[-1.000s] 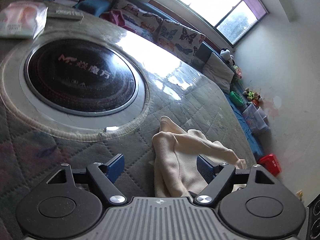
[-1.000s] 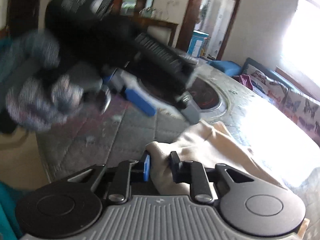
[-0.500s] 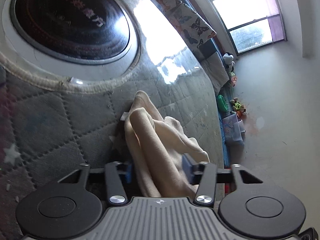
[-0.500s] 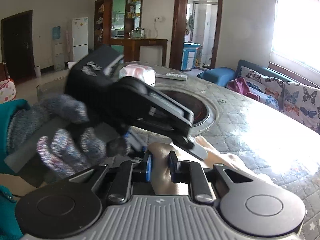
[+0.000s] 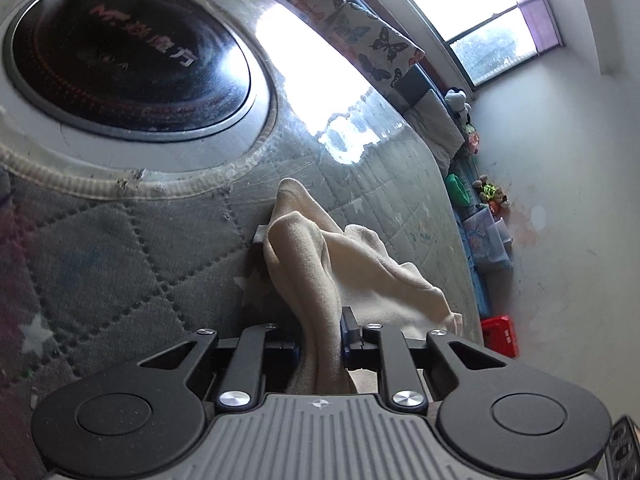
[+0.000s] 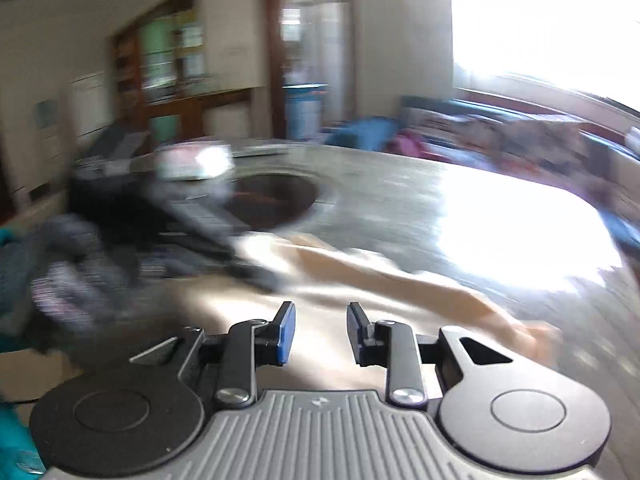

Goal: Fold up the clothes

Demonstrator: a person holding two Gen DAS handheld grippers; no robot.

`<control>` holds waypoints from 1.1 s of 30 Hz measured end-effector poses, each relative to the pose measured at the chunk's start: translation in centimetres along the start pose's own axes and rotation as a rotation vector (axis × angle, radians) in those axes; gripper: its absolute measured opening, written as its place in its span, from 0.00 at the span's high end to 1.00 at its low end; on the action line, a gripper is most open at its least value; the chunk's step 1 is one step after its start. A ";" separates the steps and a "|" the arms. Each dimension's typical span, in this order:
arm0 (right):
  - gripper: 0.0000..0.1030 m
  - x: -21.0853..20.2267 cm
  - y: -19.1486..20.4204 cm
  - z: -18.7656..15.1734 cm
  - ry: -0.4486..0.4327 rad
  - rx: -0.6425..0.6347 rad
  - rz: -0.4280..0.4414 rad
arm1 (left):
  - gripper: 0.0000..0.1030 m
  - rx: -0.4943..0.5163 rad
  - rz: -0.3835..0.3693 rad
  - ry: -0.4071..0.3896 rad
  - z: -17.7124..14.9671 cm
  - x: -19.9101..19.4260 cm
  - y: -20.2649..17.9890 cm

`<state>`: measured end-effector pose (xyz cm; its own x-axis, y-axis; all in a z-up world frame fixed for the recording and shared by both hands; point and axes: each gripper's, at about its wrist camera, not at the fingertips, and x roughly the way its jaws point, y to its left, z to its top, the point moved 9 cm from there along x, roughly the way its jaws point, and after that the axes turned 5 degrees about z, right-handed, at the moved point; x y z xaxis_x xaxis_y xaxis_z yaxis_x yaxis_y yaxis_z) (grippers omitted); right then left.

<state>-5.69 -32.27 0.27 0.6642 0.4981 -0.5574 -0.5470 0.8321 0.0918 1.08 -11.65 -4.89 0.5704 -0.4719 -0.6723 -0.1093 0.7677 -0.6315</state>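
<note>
Left wrist view: the left gripper (image 5: pixel 319 338) has just closed its jaws on a ridge of the cream garment (image 5: pixel 316 264), anchoring it just below the table's round hotplate (image 5: pixel 124 56).

Right wrist view: the right gripper (image 6: pixel 318 332), jaws just parted and empty, hangs over that garment (image 6: pixel 360 276), freeing cloth for the next fold.

The left wrist view looks down along its gripper, close over a quilted grey table cover (image 5: pixel 120 264), toward a sunlit window (image 5: pixel 496 24) and a butterfly-print sofa (image 5: pixel 360 36). The right wrist view, motion-blurred, faces across the same table toward a wooden doorway (image 6: pixel 312 48). Both share the cream knitted garment (image 5: pixel 316 276) (image 6: pixel 360 276) and the round black cooktop (image 5: pixel 128 56) (image 6: pixel 272 200).
</note>
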 end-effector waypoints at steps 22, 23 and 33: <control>0.89 2.1 -11.8 -3.1 -0.032 0.322 -0.165 | 0.80 0.228 0.091 -0.043 0.4 0.7 -1.6; 0.89 1.9 -11.8 -3.0 -0.038 0.317 -0.171 | 0.80 0.242 0.093 -0.046 0.5 0.6 -1.8; 0.90 -2.5 -12.1 0.5 -0.115 0.230 -0.246 | 0.82 0.412 0.008 -0.099 1.5 0.4 -8.9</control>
<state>-0.44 -43.48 0.98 0.8220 0.2890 -0.4907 -0.2428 0.9573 0.1571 3.51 -17.99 1.08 0.6485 -0.4365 -0.6236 0.2088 0.8898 -0.4057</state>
